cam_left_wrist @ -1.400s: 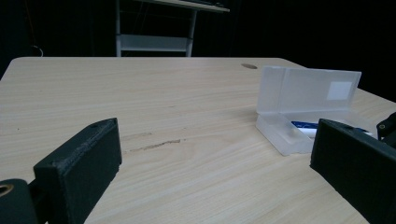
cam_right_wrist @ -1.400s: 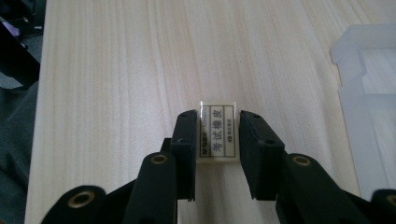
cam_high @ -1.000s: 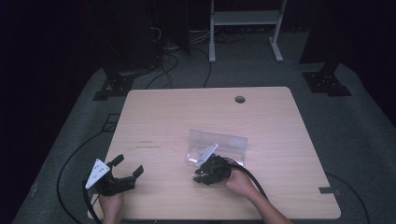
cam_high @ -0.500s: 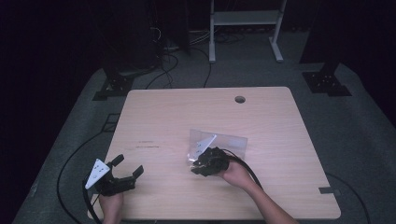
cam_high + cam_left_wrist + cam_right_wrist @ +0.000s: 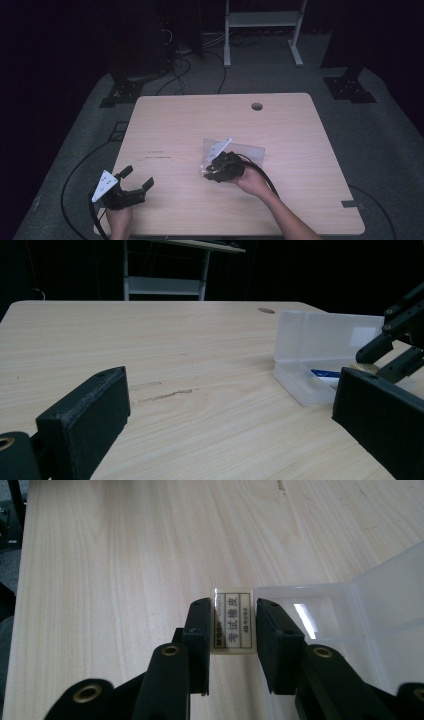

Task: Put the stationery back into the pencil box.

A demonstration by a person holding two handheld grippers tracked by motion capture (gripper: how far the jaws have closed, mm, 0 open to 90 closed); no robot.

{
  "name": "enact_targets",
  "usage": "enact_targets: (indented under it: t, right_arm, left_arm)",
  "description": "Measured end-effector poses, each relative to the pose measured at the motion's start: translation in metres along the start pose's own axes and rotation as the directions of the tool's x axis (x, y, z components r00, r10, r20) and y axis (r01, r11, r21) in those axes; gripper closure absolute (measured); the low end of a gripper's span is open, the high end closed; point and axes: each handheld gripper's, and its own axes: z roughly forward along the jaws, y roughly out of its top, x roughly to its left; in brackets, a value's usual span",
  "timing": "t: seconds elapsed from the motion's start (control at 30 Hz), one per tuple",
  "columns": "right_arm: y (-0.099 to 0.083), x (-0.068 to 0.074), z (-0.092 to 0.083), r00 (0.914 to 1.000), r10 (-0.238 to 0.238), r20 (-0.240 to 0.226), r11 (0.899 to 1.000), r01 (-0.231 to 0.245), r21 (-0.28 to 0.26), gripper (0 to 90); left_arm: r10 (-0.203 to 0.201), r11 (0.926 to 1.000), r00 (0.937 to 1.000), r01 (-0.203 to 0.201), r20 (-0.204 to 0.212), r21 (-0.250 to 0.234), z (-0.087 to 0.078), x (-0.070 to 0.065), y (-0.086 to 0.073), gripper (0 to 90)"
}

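My right gripper [image 5: 233, 607] is shut on a small white eraser [image 5: 231, 625] with a printed label, held upright between the jaws above the table. Just to its right lies an open clear plastic box [image 5: 350, 620]. In the high view the right gripper [image 5: 220, 167] hovers at the near left corner of the box [image 5: 247, 151]. My left gripper [image 5: 138, 176] rests at the table's front left, open, with nothing between its jaws. From the left gripper view [image 5: 232, 410] the box [image 5: 310, 340] stands with its lid up and something blue [image 5: 325, 374] inside, the right gripper [image 5: 395, 345] beside it.
The light wooden table [image 5: 180, 125] has a round cable hole [image 5: 257, 106] near its far edge and a faint scuff [image 5: 157, 156] left of centre. A cable [image 5: 262, 175] trails from the right gripper along the forearm. Stand legs and cables lie on the floor beyond.
The right gripper has risen a little and shifted towards the box with the eraser still in its jaws. The left gripper has stayed put.
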Motion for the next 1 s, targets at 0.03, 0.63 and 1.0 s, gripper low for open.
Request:
enact_targets:
  t: [0.03,0.63,1.0]
  right_arm:
    - [0.001,-0.002,-0.001,1.0,-0.001,0.004,1.0,0.001,-0.006,67.7]
    - [0.01,-0.021,-0.006,0.9987,0.042,0.03,0.999,-0.042,-0.001,67.7]
    - [0.016,-0.028,-0.003,0.9977,0.048,0.049,0.999,-0.049,0.013,67.7]
  left_arm:
    - [0.0,1.0,1.0,0.0,0.0,-0.001,0.0,0.0,0.0,1.1]
    - [-0.002,1.0,1.0,0.002,0.001,0.0,0.001,0.0,0.0,1.1]
    - [0.0,1.0,1.0,0.0,0.003,-0.003,0.001,-0.001,0.0,1.1]
